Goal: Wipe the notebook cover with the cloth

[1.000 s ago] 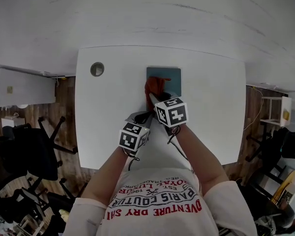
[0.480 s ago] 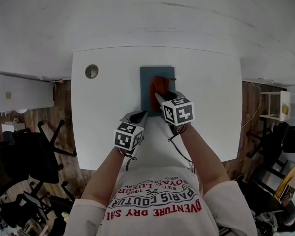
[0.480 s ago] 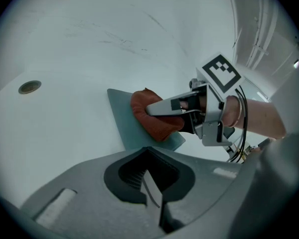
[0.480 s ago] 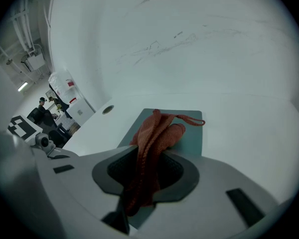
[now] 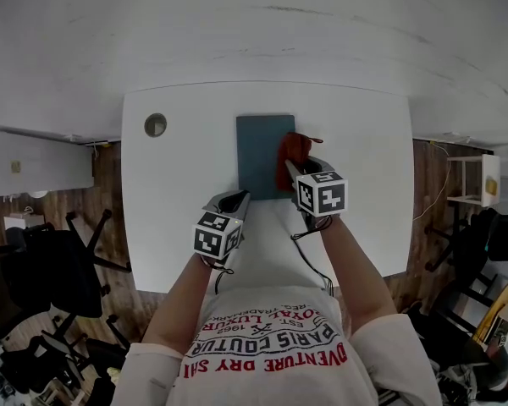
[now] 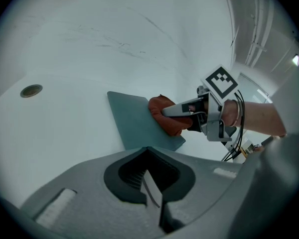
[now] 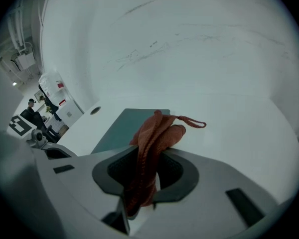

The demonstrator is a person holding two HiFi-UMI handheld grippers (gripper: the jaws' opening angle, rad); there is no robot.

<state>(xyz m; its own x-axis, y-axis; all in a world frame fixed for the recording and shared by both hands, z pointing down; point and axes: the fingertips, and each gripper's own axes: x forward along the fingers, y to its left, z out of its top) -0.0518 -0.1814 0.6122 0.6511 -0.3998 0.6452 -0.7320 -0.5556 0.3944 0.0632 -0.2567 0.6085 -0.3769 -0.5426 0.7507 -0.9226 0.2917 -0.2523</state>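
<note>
Left arm [image 5: 186, 290] and right arm [image 5: 349, 260] reach in over the desk's [image 5: 173, 227] near edge. The right gripper [image 5: 296, 167] is farther in, clamped on the cloth [image 5: 292, 149]. The left gripper [image 5: 235, 200] hangs back, jaws together and empty.

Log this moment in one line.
right gripper: shut on red cloth, at right edge of teal notebook | left gripper: shut, empty, off notebook

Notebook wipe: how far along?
Done: cloth is clamped in the right gripper. In hand: it sits over the right edge of the notebook, so wiping looks under way. Remaining: coverage can't be judged; most of the cover shows bare. The left gripper is shut, empty.
</note>
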